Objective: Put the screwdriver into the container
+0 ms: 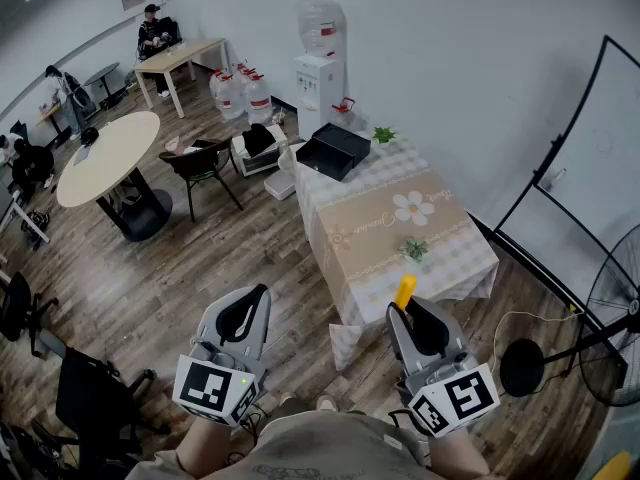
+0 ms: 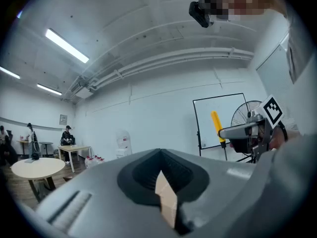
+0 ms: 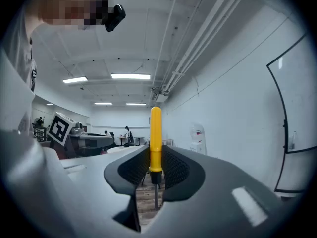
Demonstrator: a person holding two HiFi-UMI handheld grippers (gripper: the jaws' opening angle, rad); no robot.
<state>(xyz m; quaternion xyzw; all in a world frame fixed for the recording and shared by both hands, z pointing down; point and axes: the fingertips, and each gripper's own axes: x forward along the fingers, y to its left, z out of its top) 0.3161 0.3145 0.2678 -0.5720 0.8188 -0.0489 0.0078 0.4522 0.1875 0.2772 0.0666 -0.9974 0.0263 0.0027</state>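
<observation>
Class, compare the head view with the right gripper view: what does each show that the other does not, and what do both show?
Only the head view: the clothed table and the black container. Only the right gripper view: the bare metal shaft and ceiling lights. Both: the yellow screwdriver clamped in the right gripper, and the left gripper.

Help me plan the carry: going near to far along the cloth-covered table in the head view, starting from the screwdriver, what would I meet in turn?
Screwdriver → small green plant → black container → water dispenser.
</observation>
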